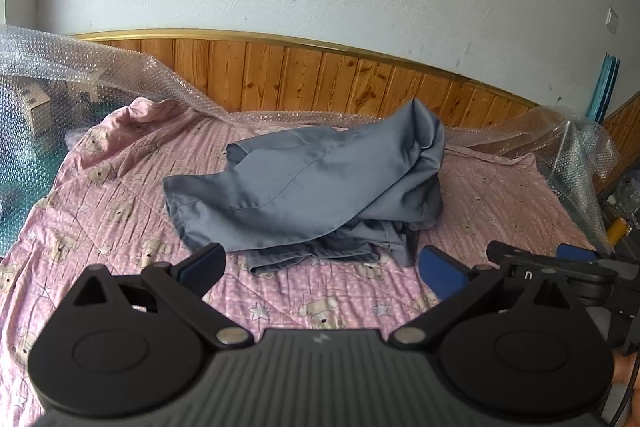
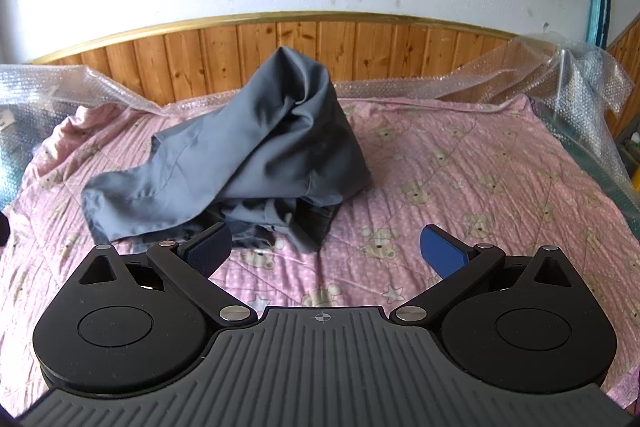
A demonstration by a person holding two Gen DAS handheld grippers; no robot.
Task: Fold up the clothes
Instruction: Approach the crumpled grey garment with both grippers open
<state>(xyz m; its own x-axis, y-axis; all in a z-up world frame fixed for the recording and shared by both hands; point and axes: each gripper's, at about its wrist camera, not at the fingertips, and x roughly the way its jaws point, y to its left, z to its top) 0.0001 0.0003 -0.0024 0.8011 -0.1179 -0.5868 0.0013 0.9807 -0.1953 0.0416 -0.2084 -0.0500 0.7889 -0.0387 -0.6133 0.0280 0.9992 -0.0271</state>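
Left wrist view: the left hand-held gripper (image 1: 322, 267) hangs low over the near part of the bed (image 1: 100, 219), jaws spread wide and holding nothing. Just ahead of it a grey garment (image 1: 304, 183) lies bunched in the middle of the pink bear-print quilt, one broad flap thrown over darker layers beneath, with a hump of cloth standing up at its far right. It is a loose heap, not a flat or squared stack. The other tool's fingers show at the right edge. Bubble wrap (image 1: 60, 59) is piled along the wooden headboard (image 1: 320, 75), probably pushed back to keep the quilt free as a folding space.

Right wrist view: the right hand-held gripper (image 2: 324, 251) also stands wide apart and empty, aimed at the quilt just right of the garment (image 2: 240, 163). From here the hump rises to a peak, and the near hem lies crumpled just past the left finger. Both tools facing the heap side by side suits taking two edges at once, as I judge it.
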